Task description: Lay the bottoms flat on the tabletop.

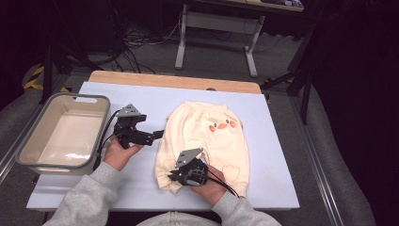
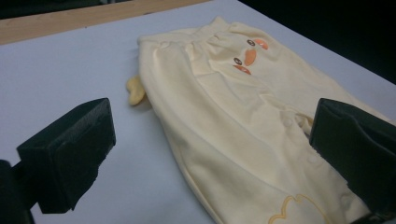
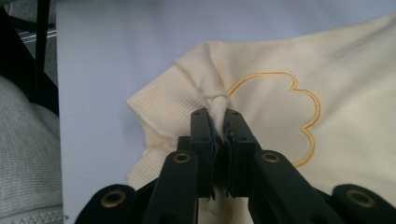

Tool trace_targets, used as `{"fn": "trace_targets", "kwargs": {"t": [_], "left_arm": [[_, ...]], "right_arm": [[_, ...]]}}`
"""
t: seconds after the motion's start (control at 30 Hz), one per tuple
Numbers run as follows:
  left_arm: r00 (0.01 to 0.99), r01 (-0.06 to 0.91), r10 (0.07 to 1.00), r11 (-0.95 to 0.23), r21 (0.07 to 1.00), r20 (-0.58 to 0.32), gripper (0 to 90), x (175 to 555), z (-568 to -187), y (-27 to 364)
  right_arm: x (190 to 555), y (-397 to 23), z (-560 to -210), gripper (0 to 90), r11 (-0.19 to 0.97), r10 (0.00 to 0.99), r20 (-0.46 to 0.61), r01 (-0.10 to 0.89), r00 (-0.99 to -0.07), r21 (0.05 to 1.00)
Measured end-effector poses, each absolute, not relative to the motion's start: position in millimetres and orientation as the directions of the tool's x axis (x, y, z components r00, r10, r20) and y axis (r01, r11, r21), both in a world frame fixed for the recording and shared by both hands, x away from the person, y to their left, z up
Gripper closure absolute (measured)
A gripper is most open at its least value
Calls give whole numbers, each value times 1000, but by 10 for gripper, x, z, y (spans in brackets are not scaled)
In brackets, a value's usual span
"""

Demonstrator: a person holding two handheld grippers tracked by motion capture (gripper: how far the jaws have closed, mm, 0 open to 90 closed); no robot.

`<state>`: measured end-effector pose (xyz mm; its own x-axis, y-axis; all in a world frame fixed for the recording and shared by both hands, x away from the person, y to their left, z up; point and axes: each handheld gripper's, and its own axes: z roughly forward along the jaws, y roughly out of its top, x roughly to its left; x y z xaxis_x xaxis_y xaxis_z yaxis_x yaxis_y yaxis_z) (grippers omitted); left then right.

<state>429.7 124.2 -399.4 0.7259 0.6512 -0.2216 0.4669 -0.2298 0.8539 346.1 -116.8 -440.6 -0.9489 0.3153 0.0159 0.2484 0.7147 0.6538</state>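
Clearly, the right gripper (image 3: 218, 122) was closed on a small pinch of the cream pants (image 1: 207, 141), just beside the ribbed cuff (image 3: 161, 105); the left gripper (image 2: 210, 154) stood open, the pants lying flat on the table (image 1: 117, 99) ahead of it; such a thin pinch could slip out if pulled sharply, I think.

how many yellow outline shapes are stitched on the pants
2 that I can see on the pants: one near the left leg cuff, by the right gripper, and one on the right leg. Folds or the gripper may hide more.
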Motion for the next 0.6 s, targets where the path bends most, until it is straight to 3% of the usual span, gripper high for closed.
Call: {"fn": "trace_targets", "kwargs": {"t": [0.3,0.6], "left_arm": [[681,512,709,-284,811,-182,99,4516,-4095,1046],[657,551,725,-279,786,-204,182,4705,-4230,884]], "right_arm": [[3414,-1243,-4322,841,679,329,20,251,-944,690],[3409,-1235,-4331,839,683,328,14,247,-945,688]]}}
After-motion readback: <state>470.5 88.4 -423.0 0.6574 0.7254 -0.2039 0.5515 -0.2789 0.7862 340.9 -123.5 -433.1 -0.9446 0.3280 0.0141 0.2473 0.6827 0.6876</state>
